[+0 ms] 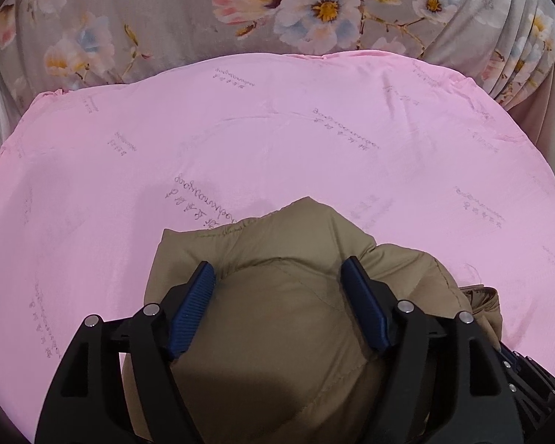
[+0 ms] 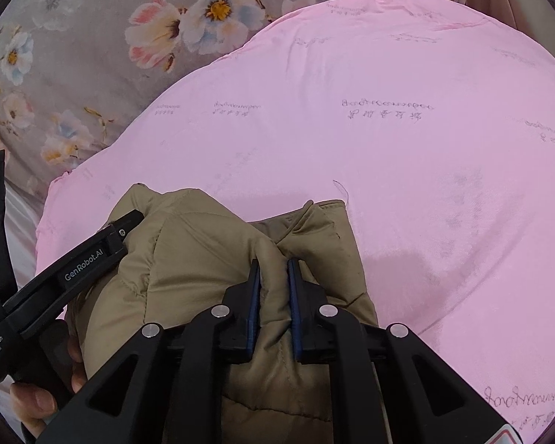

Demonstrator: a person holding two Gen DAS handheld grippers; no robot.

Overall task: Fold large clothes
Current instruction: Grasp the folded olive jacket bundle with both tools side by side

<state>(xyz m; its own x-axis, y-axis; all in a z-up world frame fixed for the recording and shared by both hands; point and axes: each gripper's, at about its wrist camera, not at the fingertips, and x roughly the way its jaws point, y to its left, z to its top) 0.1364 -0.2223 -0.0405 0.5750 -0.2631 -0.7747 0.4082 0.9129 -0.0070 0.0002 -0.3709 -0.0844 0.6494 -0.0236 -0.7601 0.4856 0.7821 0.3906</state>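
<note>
A: Gripping status?
B: Right tool (image 2: 273, 264) is clenched on a pinch of the quilted tan jacket (image 2: 211, 259); left tool (image 1: 279, 277) is spread wide over it, seemingly unclamped.
A: Location, advice?
B: On the smooth pink sheet (image 2: 407, 148) covering the bed. Puffy, slippery; press flat before creasing.

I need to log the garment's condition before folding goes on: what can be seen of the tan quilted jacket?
The tan quilted jacket is puffy, matte fabric with stitched seams, bunched into a rounded heap on the pink sheet. A flap or collar-like edge sticks up at its far side. The right gripper pinches a raised fold of it between nearly closed fingers. The left gripper is spread wide over its bulge, its blue pads against the fabric.
</note>
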